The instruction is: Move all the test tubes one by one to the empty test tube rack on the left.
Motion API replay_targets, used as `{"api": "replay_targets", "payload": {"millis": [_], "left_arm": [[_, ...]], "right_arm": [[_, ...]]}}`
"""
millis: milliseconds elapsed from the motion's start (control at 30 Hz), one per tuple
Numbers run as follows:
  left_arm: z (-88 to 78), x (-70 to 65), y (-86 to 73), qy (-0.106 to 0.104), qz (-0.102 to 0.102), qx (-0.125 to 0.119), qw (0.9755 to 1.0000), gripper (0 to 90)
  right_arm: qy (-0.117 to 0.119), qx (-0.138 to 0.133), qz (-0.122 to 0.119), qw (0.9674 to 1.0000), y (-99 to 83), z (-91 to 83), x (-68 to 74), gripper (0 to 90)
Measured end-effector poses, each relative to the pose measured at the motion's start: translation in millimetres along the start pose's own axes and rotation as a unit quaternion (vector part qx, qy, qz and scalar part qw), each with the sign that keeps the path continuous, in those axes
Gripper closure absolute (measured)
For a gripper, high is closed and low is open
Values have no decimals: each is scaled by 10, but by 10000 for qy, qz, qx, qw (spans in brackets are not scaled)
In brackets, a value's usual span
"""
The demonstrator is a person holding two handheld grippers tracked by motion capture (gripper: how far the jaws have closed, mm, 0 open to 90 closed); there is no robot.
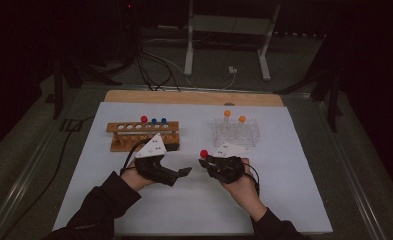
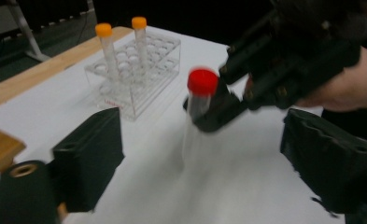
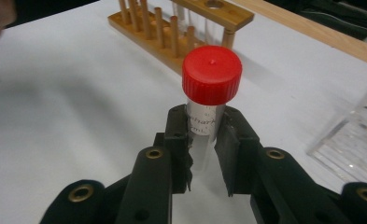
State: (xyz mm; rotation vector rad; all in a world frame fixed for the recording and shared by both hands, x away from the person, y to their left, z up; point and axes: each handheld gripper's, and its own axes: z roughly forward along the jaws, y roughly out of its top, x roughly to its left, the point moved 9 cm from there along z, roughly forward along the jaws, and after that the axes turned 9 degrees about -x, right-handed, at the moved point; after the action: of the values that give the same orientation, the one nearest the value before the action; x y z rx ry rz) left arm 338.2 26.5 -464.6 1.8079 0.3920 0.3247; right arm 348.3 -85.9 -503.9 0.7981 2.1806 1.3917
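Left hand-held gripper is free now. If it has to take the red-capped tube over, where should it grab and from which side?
Probably the clear body of the red-capped tube below the right hand-held gripper, whose jaws clamp it just under the cap. The tube stands upright, so the open left hand-held gripper should come in level from its own side, jaws either side of the round wall. The lower part is blurred.

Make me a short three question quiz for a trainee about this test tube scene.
1. True or false: the right gripper is shut on the red-capped tube.
2. How many orange-capped tubes stand in the clear rack?
3. Which rack holds blue-capped tubes: A the wooden rack, B the clear rack?

Key: 1 true. 2 two. 3 A.
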Motion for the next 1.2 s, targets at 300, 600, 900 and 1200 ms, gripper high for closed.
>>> {"api": "replay_targets", "payload": {"millis": [300,600,900,1200], "left_arm": [[256,30,30,103,151,114,9998,309],[375,-14,26,-44,244,148,9996,524],[432,-38,-15,-177,461,167,9986,662],[443,-52,-11,-206,488,236,9983,716]], "right_arm": [[96,28,-28,9999,-20,14,66,751],[122,17,-33,9999,-19,15,71,751],[105,43,-35,9999,-27,19,66,751],[96,62,-18,9999,-29,14,61,751]]}}
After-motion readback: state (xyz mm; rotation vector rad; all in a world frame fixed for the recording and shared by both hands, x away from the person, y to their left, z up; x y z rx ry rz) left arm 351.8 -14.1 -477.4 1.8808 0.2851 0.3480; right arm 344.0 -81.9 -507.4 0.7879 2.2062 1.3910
